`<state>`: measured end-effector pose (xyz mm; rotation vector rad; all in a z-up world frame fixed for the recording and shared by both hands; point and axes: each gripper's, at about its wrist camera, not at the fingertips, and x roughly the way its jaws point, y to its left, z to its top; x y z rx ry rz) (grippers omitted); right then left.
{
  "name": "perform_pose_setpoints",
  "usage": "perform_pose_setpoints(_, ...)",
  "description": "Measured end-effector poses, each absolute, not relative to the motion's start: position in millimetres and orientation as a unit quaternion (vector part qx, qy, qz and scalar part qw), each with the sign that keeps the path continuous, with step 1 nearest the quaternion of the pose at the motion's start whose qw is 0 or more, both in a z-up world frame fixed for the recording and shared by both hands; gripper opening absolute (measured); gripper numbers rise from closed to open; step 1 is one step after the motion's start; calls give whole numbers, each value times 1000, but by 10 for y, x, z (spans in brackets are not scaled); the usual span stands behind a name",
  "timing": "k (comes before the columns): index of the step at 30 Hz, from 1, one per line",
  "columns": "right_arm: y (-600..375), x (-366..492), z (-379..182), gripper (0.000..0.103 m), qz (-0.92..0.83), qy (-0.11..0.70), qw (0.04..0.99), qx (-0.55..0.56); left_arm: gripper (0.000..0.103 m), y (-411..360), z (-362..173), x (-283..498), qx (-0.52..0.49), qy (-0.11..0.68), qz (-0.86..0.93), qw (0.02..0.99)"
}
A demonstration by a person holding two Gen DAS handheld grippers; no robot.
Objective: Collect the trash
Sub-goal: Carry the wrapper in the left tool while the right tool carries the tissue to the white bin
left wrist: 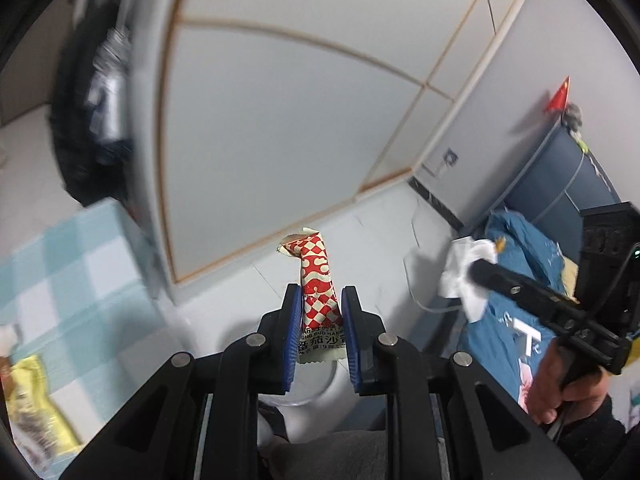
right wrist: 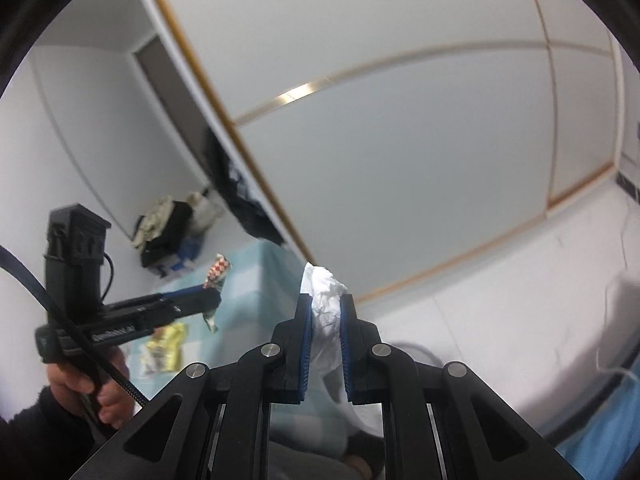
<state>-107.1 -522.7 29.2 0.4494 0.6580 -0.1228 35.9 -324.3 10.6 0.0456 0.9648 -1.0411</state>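
Blue pads [left wrist: 293, 320] of the left tool [left wrist: 320, 312] are clamped on a red-and-white checkered sauce packet [left wrist: 316, 280], which stands upright between them with its torn top folded over to the left and its printed lower end hanging below the pads. Seen from the right wrist, the same packet [right wrist: 216, 276] sticks up from the left tool [right wrist: 200, 300] at the far left, held by the person's left hand [right wrist: 92, 392]. The right tool [right wrist: 325, 320] is closed on a crumpled white tissue [right wrist: 324, 304], whose bulk rises above the fingertips while a tail trails down between the fingers. From the left wrist, that tissue [left wrist: 466, 272] hangs at the tip of the right tool [left wrist: 480, 270] on the right side, gripped by the right hand [left wrist: 560, 384].

Below and left of the left tool lies a surface with a light blue and white checkered cloth [left wrist: 68, 264], carrying a yellow snack wrapper [left wrist: 36, 404] near its left edge; the right wrist view shows that wrapper [right wrist: 166, 348] just under the left tool. Behind both tools stands a white panelled wardrobe [left wrist: 280, 120] with thin wooden trim. To the right is blue bedding [left wrist: 508, 320], and farther right a small red flag [left wrist: 558, 98] stands above a dark blue cabinet [left wrist: 560, 176].
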Motion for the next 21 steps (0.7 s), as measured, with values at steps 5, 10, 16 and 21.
perform_pose_setpoints(5, -5445, -906, -306, 12, -76, 366, 891, 258, 16, -3547, -322, 455, 32, 503, -481, 718)
perform_pose_setpoints(10, -5529, -674, -878, 12, -77, 409, 865, 281, 16, -3736, -699, 490, 35, 558, -472, 682)
perform_pose_setpoints(16, -5604, -638, -1423, 12, -70, 451, 834, 311, 16, -3892, -1045, 555, 49, 607, -450, 653)
perform_pose_setpoints(21, -5605, -587, -1827, 14, -72, 470, 815, 331, 16, -3998, -1299, 528, 84, 633, -426, 640)
